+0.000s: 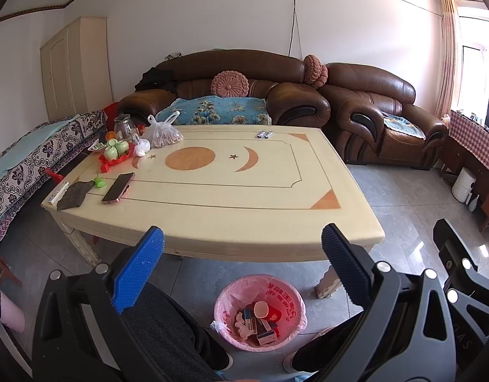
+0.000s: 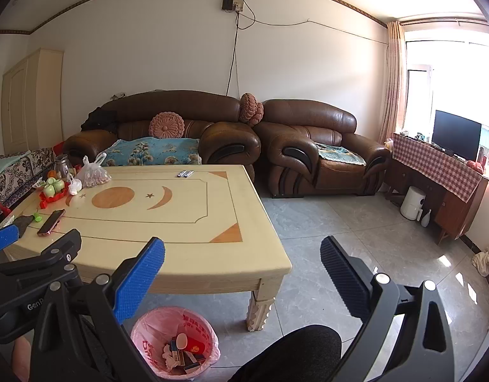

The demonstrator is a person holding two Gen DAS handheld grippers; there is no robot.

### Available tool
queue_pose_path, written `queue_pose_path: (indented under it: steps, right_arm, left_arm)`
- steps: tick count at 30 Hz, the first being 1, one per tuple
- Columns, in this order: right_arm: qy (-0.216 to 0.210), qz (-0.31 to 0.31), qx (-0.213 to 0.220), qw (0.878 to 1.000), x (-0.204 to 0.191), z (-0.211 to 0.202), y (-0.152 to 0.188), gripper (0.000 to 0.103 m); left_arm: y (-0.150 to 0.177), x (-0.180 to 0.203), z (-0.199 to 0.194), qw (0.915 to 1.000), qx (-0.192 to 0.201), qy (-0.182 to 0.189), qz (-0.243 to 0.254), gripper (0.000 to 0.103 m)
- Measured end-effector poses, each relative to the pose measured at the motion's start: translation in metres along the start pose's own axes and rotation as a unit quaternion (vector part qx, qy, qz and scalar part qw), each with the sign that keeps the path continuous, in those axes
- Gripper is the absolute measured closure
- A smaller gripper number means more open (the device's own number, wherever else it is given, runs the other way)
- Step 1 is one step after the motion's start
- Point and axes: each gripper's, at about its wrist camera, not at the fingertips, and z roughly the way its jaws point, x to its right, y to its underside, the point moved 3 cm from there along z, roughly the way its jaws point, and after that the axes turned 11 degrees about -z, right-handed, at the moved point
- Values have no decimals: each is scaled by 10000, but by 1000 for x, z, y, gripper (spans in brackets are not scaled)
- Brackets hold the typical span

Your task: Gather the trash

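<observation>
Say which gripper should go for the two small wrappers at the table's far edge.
Right, probably. The two small wrappers lie toward the table's right half, nearer the right gripper; the left gripper sits further left. Both are open and empty.

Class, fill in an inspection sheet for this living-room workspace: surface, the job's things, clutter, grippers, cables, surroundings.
Surface: cream table, middle mostly bare.
Job's things: pink-lined trash bin on the floor by the near table leg, holding boxes and a red cup.
Clutter: phone, grey cloth, remote, red tray of green cups, plastic bags, two small items at the far edge.
Grippers: left gripper and right gripper both empty, jaws wide open.
Cables: wire down the wall.
Surroundings: brown sofas, TV, tiled floor.
</observation>
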Motion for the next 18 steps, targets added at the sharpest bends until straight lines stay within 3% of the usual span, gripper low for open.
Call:
queue_pose_path:
  steps: [18]
  right_arm:
    - [-15,0,-31,10000,-5,2,-1,7]
  left_arm:
    - [-1,-1,-1,10000,-9,-41,-31,6]
